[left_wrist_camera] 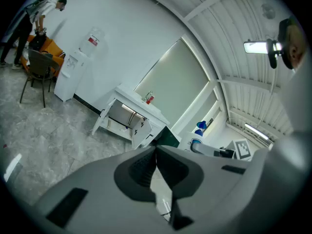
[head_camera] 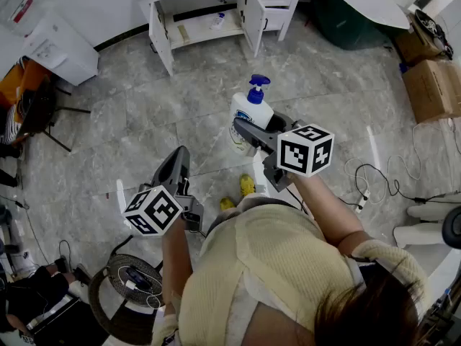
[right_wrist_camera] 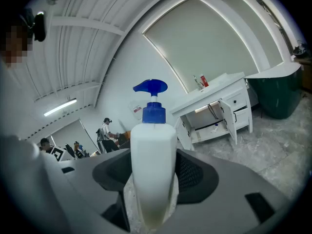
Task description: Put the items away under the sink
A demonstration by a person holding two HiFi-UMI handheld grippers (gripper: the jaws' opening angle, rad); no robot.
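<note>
Base of the white plastic blue-pump bottle (head_camera: 251, 112) is hidden where my right tool (right_wrist_camera: 152, 177) clamps it; my left tool (left_wrist_camera: 156, 152) is shut, empty; white open-doored cabinet (head_camera: 160, 31) stands ahead.

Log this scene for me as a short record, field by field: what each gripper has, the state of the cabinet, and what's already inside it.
right gripper: shut on the white plastic pump bottle with a blue pump head, held upright
left gripper: jaws together, nothing between them
white under-sink cabinet: doors open, ahead across the grey tiled floor
inside cabinet: one small white bottle on the shelf
pump bottle status: not yet put away
</note>
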